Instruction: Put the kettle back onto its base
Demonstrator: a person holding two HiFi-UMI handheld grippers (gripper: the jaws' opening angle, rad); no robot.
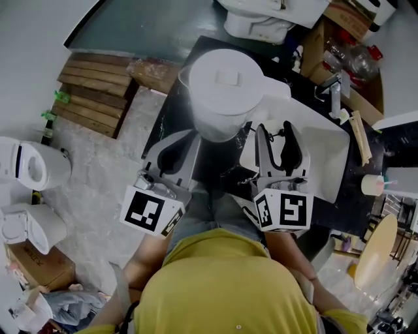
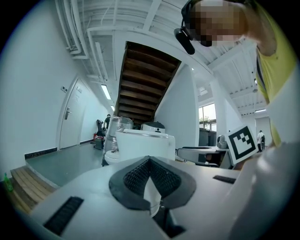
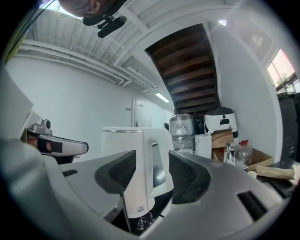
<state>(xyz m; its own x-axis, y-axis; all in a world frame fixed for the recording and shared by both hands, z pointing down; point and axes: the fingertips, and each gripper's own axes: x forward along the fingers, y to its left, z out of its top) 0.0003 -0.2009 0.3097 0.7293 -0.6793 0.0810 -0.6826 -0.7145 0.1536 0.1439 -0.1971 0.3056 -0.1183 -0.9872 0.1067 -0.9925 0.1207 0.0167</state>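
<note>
A white electric kettle (image 1: 222, 91) stands upright on the black counter (image 1: 176, 104), just beyond both grippers. Its lid is down. In the right gripper view the kettle (image 3: 124, 140) turns its handle towards me, and the handle shows in the gap of my right gripper (image 3: 150, 174), which is open and not pressing on it. In the head view that right gripper (image 1: 275, 128) sits right of the kettle. My left gripper (image 1: 188, 136) lies at the kettle's near left. Its pads (image 2: 164, 176) meet at the tips in the left gripper view. The surface under the kettle is dark; I cannot make out a base.
A white basin (image 1: 330, 156) with a faucet (image 1: 334, 91) fills the counter's right part. Cardboard boxes (image 1: 343, 23) and a toilet (image 1: 261, 19) stand behind it. On the floor to the left are a wooden pallet (image 1: 98, 91) and more toilets (image 1: 29, 169).
</note>
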